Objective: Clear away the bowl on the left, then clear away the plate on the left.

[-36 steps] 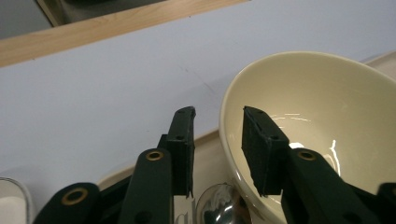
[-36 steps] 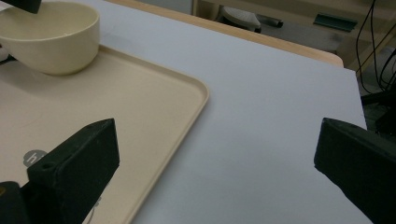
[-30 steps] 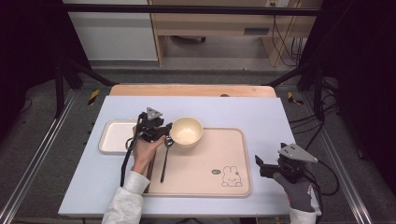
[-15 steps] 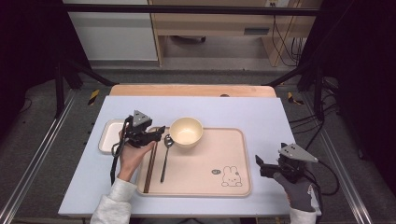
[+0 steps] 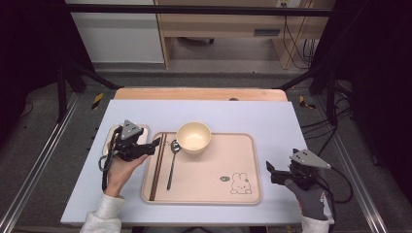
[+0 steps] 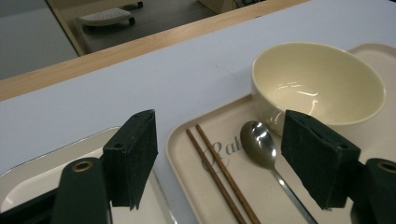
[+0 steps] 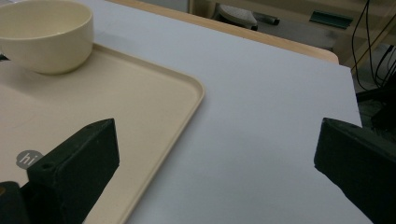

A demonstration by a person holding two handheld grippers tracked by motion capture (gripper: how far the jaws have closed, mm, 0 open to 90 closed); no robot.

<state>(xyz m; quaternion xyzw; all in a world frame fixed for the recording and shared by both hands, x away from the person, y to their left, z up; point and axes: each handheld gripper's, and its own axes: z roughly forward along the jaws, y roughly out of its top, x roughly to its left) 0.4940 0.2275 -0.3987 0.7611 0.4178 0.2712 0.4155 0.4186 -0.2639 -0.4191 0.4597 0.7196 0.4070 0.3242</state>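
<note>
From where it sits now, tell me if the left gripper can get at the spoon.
Probably yes: the left gripper is open beside the spoon, with only the chopsticks lying between them.

beige tray (image 7: pixel 154 70) — small grey round mark reading "hi"; pale script beside the chopsticks (image 6: pixel 219 172) unreadable

My left gripper (image 5: pixel 154 144) sits jaws apart over the gap between small tray (image 5: pixel 109 141) and big tray (image 5: pixel 209 194). Ahead: chopsticks (image 6: pixel 219 179), spoon (image 6: pixel 261 149), then bowl (image 6: pixel 322 84) blocking the far corner. Big tray's middle is bare. My right gripper (image 5: pixel 270 171) has bare worktop (image 7: pixel 261 116) ahead, tray edge on its left.
</note>
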